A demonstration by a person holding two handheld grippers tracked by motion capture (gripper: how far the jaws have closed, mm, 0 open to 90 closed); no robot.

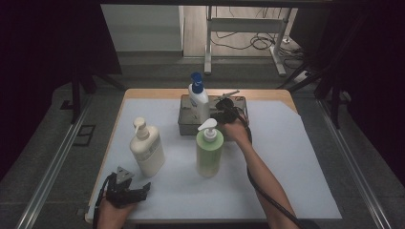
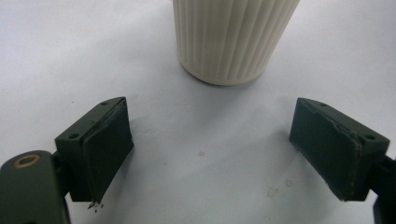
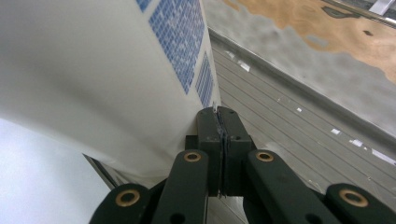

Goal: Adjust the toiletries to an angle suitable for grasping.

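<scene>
With its jaws pressed together, the right hand-held gripper (image 3: 220, 122) is set against the white bottle (image 1: 198, 101) in the tray (image 1: 187, 125), seemingly to nudge it; the left hand-held gripper (image 2: 210, 154) is held spread before the cream bottle (image 2: 233, 37).

A wooden surface (image 1: 143, 93) with rounded far corners carries a large white sheet (image 1: 296, 162) that covers nearly all of it, leaving a tan strip bare along the far edge. Directly on the sheet stand a cream ribbed plastic pump bottle (image 1: 147, 151) near the left side and a pale green pump bottle (image 1: 209, 152) near the middle, well apart from each other. Behind them, toward the far edge, sits a shallow grey metal tray (image 1: 186, 125). The left gripper (image 1: 125, 190) rests on the sheet at the near left corner, just in front of the cream bottle.
</scene>
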